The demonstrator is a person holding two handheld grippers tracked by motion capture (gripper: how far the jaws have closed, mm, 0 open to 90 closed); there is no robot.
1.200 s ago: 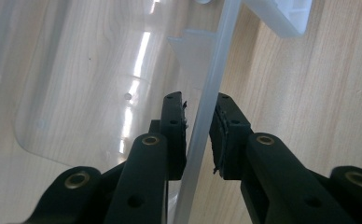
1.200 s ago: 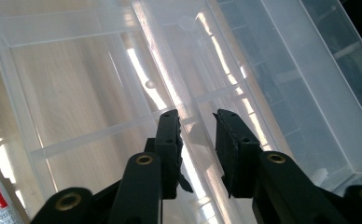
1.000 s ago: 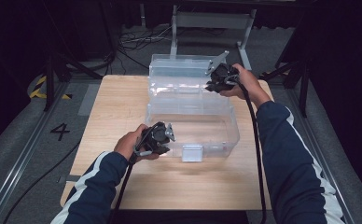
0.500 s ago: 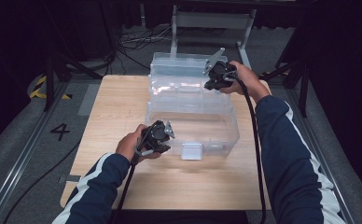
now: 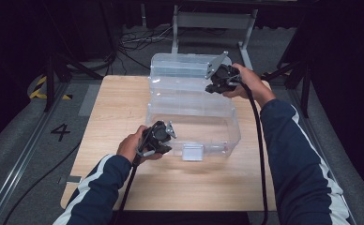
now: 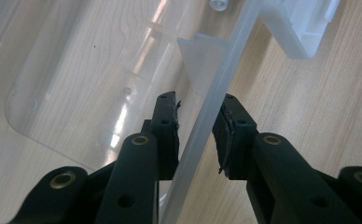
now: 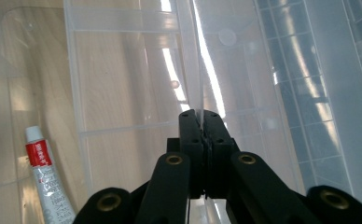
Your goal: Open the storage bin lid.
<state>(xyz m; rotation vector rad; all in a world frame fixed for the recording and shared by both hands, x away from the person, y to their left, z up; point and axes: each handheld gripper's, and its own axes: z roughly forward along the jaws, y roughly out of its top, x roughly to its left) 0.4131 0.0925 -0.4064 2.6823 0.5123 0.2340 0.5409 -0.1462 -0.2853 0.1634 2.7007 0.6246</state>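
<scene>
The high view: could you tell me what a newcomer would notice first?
A clear plastic box sits mid-table, its lid raised at the far side. The right hand-held gripper pinches a thin clear wall near the hinge, while the left hand-held gripper straddles the near rim. A red-and-white tube lies inside.

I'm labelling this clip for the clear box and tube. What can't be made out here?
- Tube: lower end cut off by the right gripper view's bottom edge; print too small to read.
- Box latch: cut off by the left gripper view's top edge.
- Box contents: lost in glare, high view.
</scene>
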